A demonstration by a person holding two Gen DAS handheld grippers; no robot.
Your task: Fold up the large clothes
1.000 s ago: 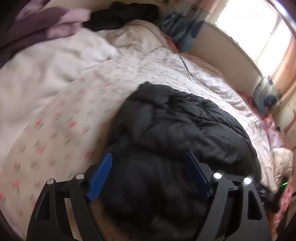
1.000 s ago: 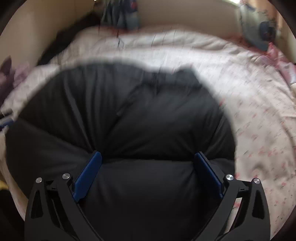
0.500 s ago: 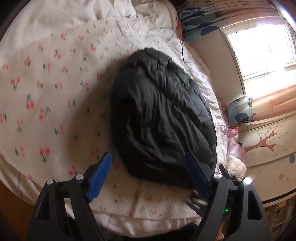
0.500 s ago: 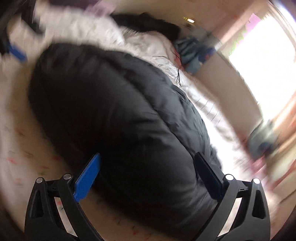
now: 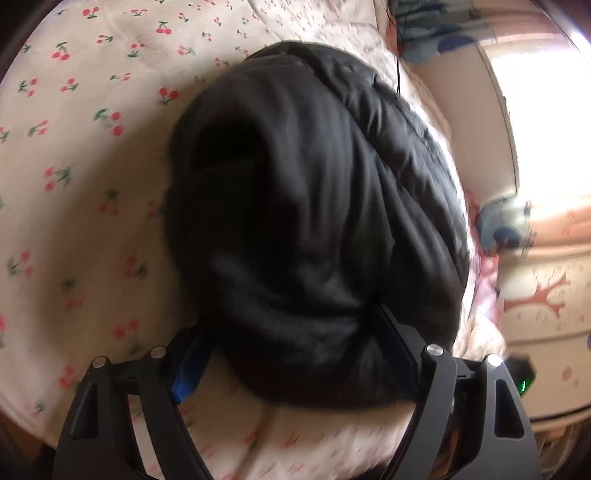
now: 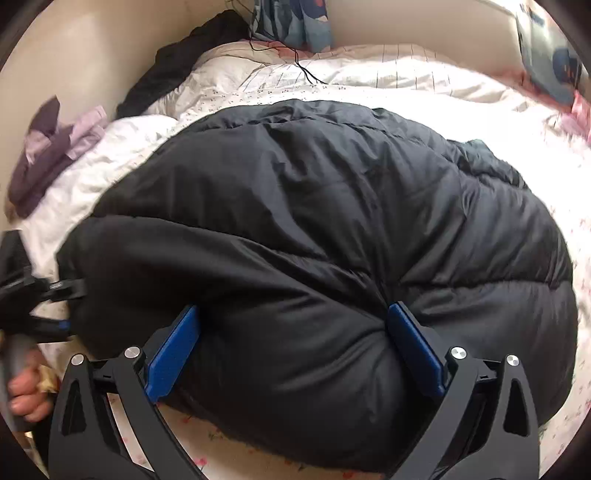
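A black puffy down jacket (image 5: 314, 184) lies folded in a bundle on a bed with a cherry-print sheet (image 5: 74, 184). My left gripper (image 5: 293, 321) is open wide and pushed over the bundle's near end, so padded fabric bulges between its blue fingers. The right wrist view shows the jacket (image 6: 314, 203) side-on. My right gripper (image 6: 291, 308) is open too, straddling a thick roll at its near edge. The left gripper (image 6: 55, 291) shows there at the jacket's left end, held by a hand (image 6: 26, 391).
A white duvet (image 6: 92, 166) and purple clothes (image 6: 48, 155) lie at the left. A black garment (image 6: 184, 62), a blue pillow (image 6: 291, 22) and a thin cable (image 6: 303, 66) sit by the headboard. A cabinet with a tree picture (image 5: 535, 295) stands beside the bed.
The left gripper dropped and rolled onto the jacket's near end; fabric now fills its jaws. The right gripper swung round and back, and again straddles the jacket's edge. Both stayed equally wide.
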